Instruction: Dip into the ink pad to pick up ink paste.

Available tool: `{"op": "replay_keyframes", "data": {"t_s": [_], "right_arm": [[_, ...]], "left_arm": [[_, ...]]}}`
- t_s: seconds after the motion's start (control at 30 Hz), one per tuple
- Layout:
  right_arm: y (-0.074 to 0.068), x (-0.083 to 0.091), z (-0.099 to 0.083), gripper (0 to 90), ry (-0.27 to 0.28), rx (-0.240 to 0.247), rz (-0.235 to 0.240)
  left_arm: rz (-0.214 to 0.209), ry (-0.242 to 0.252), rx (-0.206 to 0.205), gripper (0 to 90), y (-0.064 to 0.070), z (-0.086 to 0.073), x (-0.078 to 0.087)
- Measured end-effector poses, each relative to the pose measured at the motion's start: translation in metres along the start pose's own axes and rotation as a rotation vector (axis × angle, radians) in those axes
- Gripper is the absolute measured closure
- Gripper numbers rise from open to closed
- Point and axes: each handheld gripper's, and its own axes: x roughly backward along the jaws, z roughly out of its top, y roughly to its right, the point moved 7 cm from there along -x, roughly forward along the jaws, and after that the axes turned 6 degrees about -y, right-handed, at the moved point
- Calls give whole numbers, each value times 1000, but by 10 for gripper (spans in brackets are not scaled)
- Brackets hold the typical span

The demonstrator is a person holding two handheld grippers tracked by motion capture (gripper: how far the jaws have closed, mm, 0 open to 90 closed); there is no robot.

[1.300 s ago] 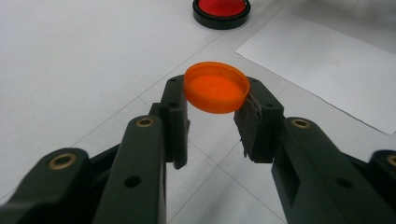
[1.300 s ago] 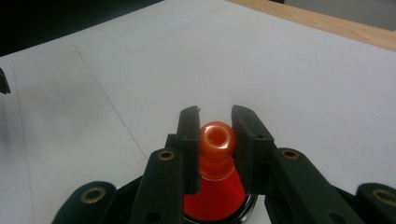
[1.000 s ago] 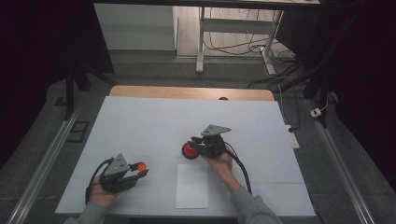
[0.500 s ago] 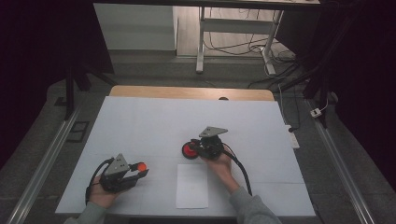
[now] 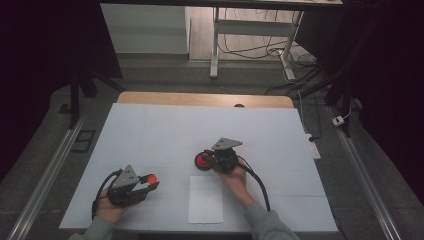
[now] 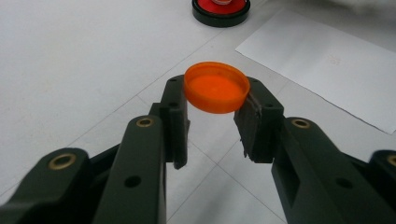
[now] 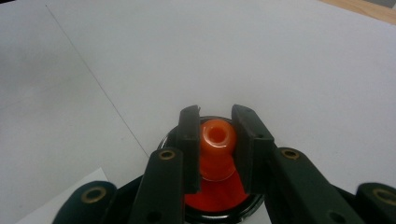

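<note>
Unchanged from a second ago, both hands parked in the same spots. At left, left tongs (image 5: 150, 183) low over the desk (image 5: 160, 130), clamped on an orange cap (image 6: 216, 93) by its rim, open face up, tipped slightly. Between, a white sheet (image 5: 205, 199), long axis running away. At right, right tongs (image 7: 215, 149) pinching an orange nozzle (image 7: 217, 135), mouth upward, above a red-and-black base (image 5: 203, 161); wrist straight, forearm angled inward.

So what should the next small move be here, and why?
Probably lower the stamp that the right tool clamps onto the red ink pad below it; the left tool already holds the orange cap aside.
</note>
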Motion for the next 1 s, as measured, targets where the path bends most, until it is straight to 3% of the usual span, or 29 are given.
{"op": "replay_keyframes", "data": {"t_s": [1.0], "right_arm": [[0,0,-1,727,12,-9,6]], "left_arm": [[5,1,0,653,-1,0,0]]}}
